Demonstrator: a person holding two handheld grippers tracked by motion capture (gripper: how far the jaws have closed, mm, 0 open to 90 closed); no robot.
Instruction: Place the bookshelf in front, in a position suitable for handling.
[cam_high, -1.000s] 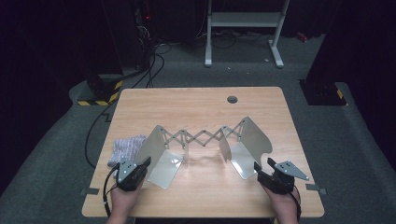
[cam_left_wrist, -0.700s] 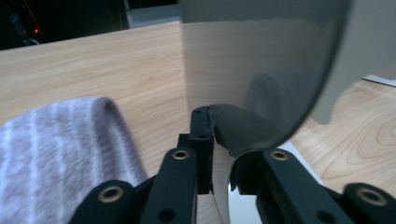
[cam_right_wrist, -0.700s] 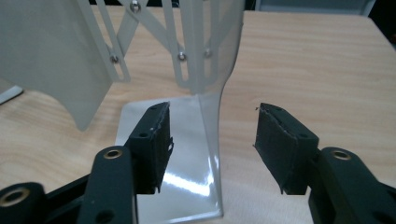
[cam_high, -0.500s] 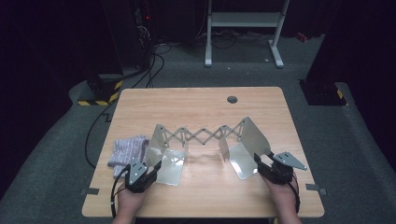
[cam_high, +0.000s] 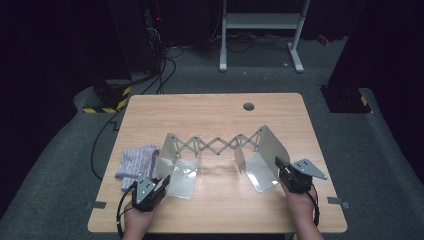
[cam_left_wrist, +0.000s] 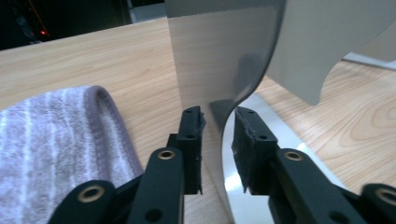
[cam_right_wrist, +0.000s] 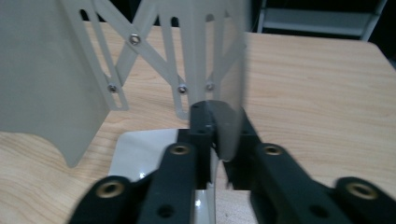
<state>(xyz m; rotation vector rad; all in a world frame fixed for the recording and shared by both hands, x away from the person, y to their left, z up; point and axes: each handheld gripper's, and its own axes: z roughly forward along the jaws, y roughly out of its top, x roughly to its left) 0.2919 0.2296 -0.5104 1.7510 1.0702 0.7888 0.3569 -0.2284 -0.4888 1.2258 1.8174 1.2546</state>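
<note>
Clamping my right tool (cam_right_wrist: 219, 135) on the metal rack's (cam_high: 220, 147) end plate, I was closing my left tool (cam_left_wrist: 218, 135), pads still apart, around the other plate.

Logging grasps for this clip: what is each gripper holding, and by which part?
Right gripper: shut on the metal rack's right end plate, near its curved bend. Left gripper: fingers straddle the left end plate, not pressing.

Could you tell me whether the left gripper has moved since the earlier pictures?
Yes. The left gripper has moved rightward, off the purple towel to the rack's left plate, its jaws just closing around that plate's edge.
</note>
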